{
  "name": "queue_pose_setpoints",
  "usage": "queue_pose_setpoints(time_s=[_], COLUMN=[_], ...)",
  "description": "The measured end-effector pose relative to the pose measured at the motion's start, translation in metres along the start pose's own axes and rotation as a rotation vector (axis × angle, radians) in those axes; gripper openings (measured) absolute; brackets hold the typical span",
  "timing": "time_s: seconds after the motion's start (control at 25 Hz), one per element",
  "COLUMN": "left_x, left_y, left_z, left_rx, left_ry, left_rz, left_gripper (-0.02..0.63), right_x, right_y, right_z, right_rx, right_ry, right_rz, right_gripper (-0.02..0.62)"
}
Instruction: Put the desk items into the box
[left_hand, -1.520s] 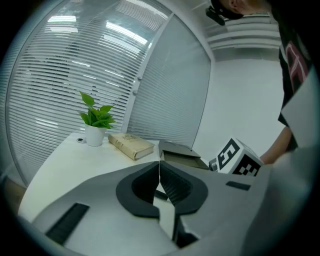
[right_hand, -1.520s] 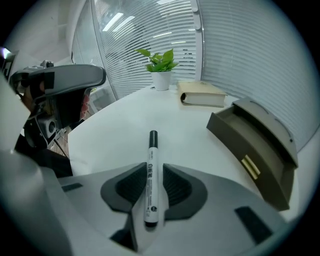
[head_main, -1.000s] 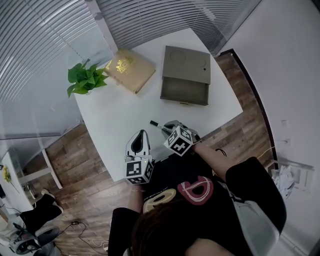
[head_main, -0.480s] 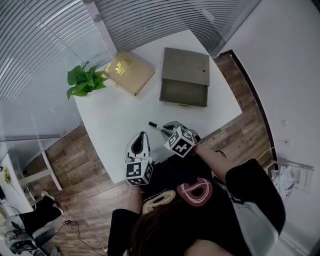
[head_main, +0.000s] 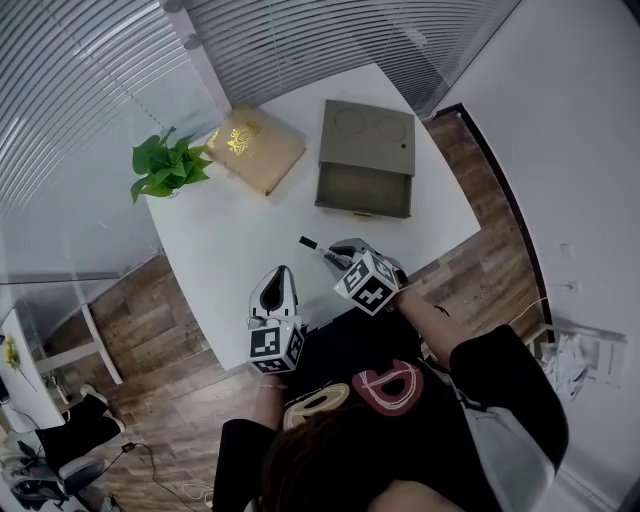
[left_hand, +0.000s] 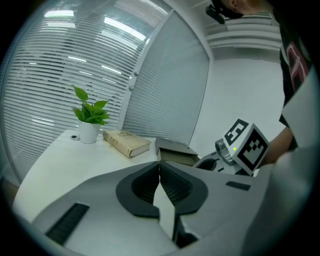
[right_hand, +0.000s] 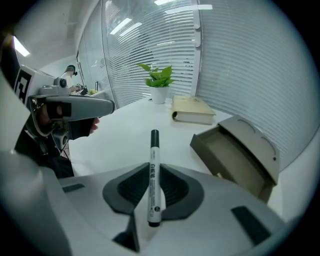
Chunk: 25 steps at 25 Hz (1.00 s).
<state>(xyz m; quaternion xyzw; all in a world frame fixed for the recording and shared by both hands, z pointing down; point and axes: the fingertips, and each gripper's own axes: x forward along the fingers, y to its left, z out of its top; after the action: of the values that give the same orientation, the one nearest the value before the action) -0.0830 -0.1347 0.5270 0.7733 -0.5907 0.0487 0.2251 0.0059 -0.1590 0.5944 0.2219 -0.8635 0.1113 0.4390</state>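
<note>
My right gripper (right_hand: 154, 176) is shut on a white marker (right_hand: 154, 180) with a black cap that sticks out past its jaws above the white table (right_hand: 127, 135). In the head view the marker (head_main: 318, 248) shows ahead of the right gripper (head_main: 340, 256), near the table's front edge. The grey box (head_main: 366, 158) lies further back with its drawer pulled open toward me; the box (right_hand: 239, 154) shows at right in the right gripper view. My left gripper (left_hand: 159, 172) is shut with nothing between its jaws and hovers at the table's front edge (head_main: 276, 292).
A tan book (head_main: 256, 148) lies at the back of the table, with a potted plant (head_main: 165, 165) to its left by the corner. Window blinds run behind the table. Wooden floor surrounds the table (head_main: 240, 230).
My right gripper has lifted slightly with the marker in it, which now hangs above the table. The left gripper has stayed put.
</note>
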Motion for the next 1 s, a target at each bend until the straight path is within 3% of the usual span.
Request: queue_pose_setpoints(time_s=[0.36, 1.0], left_x=[0.0, 0.008], left_y=[0.005, -0.002], left_z=[0.001, 0.0], left_rx=[-0.054, -0.058], left_ry=[-0.021, -0.02], left_rz=[0.033, 0.048], left_gripper=[0.017, 0.017], right_x=[-0.013, -0.032], right_y=[-0.033, -0.105], right_z=[0.005, 0.0], right_rx=[0.015, 0.084], right_ry=[-0.03, -0.043], right_rz=[-0.078, -0.192], right_gripper=[0.072, 0.072])
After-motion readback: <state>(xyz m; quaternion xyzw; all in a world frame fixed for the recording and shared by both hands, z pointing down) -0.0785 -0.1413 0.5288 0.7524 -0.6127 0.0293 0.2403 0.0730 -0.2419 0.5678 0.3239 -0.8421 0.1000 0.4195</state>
